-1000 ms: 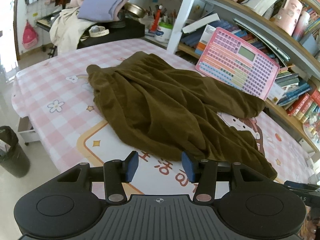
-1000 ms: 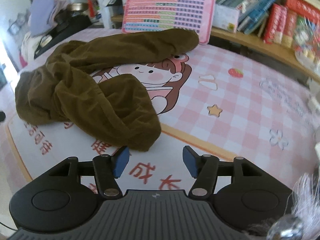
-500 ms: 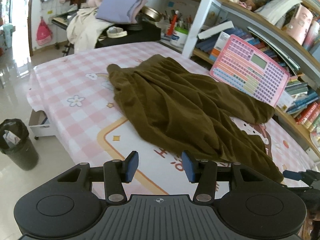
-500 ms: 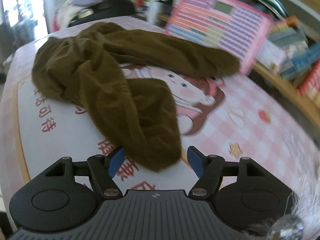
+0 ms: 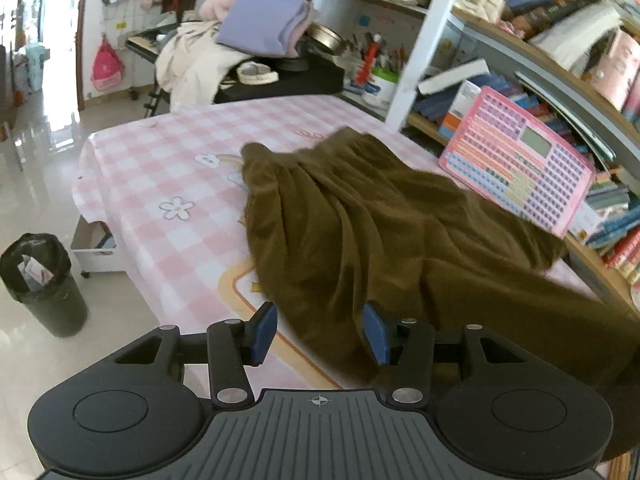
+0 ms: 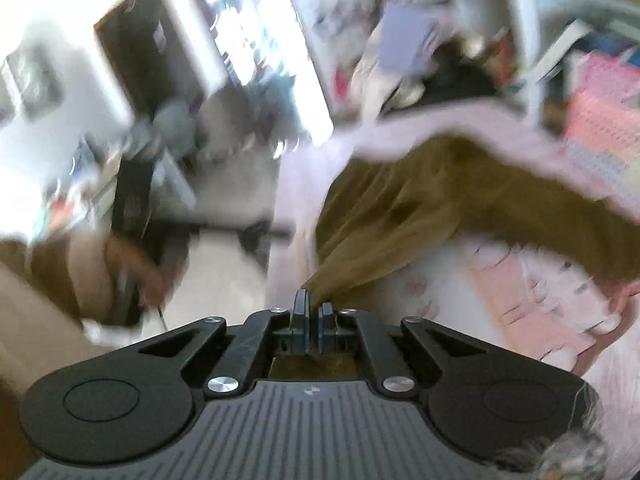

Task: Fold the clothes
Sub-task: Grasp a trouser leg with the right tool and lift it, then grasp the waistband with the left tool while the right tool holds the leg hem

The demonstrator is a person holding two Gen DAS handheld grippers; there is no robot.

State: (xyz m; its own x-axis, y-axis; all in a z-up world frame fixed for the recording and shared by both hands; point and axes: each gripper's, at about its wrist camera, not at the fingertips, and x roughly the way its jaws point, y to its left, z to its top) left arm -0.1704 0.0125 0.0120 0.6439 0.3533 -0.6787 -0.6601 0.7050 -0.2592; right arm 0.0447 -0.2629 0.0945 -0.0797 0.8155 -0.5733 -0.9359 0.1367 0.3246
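Right wrist view: right gripper (image 6: 314,312) clamps the olive-brown crumpled garment (image 6: 420,200); a thin pinch may slip. Left gripper (image 5: 318,330) gapes over it.

The desk (image 5: 168,168) wears a pink-and-white checked cloth printed with flowers and a cartoon panel. A rumpled olive-brown garment (image 5: 360,232) lies spread across its middle, running from 11 o'clock toward 4 o'clock. At 2 o'clock a pink keyboard toy (image 5: 516,168) rests tilted on the desk's far edge against the shelves.
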